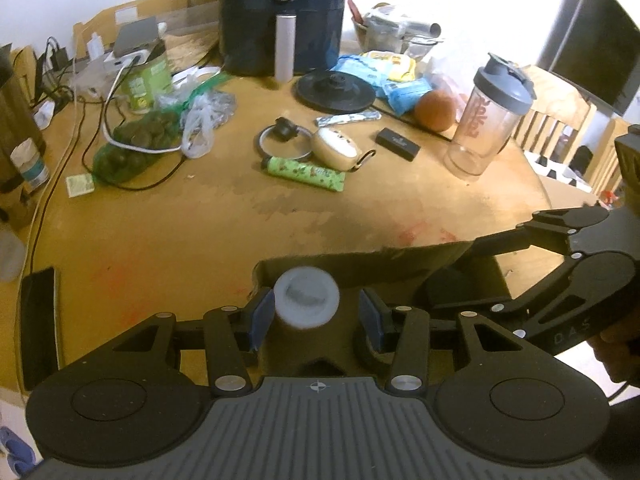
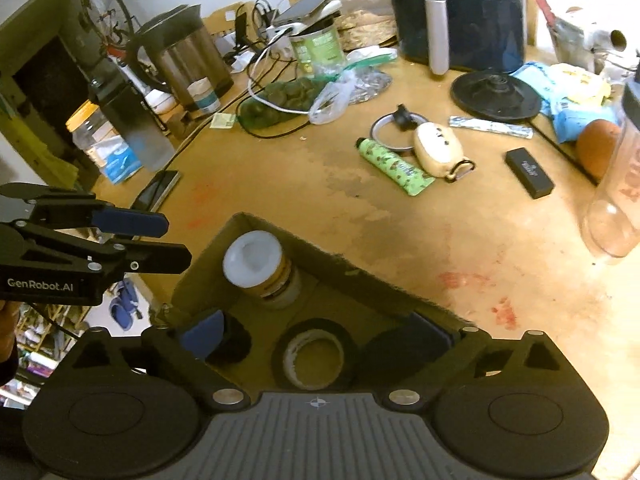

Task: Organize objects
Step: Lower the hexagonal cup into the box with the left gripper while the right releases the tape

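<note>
A: Where do things stand? Biggest first.

B: The wooden table [image 2: 280, 200] is cluttered at the back and bare in front. At its near edge sits the cardboard box [image 2: 320, 256], holding a white-capped jar [image 2: 256, 268] upright in a corner and a roll of tape [image 2: 314, 356] lying flat.

A: The tools?

B: The right gripper [image 2: 316, 340] hangs spread wide over the tape, gripping nothing. The left gripper [image 1: 316, 320] is half open around the jar's cap; its pads look clear.

A: Advice?

B: Lift both straight up past the box walls, then cross the bare middle toward the green tube [image 2: 394, 166].
</note>
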`<state>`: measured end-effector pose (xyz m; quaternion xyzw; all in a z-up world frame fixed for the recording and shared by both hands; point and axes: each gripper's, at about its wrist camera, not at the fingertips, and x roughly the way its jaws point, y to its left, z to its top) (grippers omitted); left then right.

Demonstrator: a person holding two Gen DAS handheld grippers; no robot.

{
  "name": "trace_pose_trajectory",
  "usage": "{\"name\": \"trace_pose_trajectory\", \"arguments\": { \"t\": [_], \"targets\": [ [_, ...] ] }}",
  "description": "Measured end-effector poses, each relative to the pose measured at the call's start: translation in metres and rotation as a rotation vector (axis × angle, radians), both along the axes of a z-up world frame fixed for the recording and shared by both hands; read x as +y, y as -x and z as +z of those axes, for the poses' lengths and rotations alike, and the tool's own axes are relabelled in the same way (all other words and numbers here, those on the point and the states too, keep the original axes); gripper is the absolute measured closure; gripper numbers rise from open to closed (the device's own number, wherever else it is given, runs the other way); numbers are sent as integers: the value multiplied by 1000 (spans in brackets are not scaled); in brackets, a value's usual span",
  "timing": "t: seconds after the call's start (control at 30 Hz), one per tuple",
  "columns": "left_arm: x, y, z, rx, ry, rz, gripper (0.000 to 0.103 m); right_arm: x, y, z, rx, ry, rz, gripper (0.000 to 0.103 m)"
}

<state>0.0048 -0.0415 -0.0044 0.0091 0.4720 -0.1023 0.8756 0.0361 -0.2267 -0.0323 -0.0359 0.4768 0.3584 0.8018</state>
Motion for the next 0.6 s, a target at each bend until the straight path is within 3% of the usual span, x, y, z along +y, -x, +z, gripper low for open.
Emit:
{"name": "trace_pose_trajectory", "arguments": {
  "t": [0.33,0.6],
  "targets": [
    [-12,-12,2,-8,-8,-57,57,-14,-6,2,-40,41,-105,0],
    [-16,-26,5,-27,-8,-103,50,-22,-15,8,-48,42,-178,0]
  ]
}}
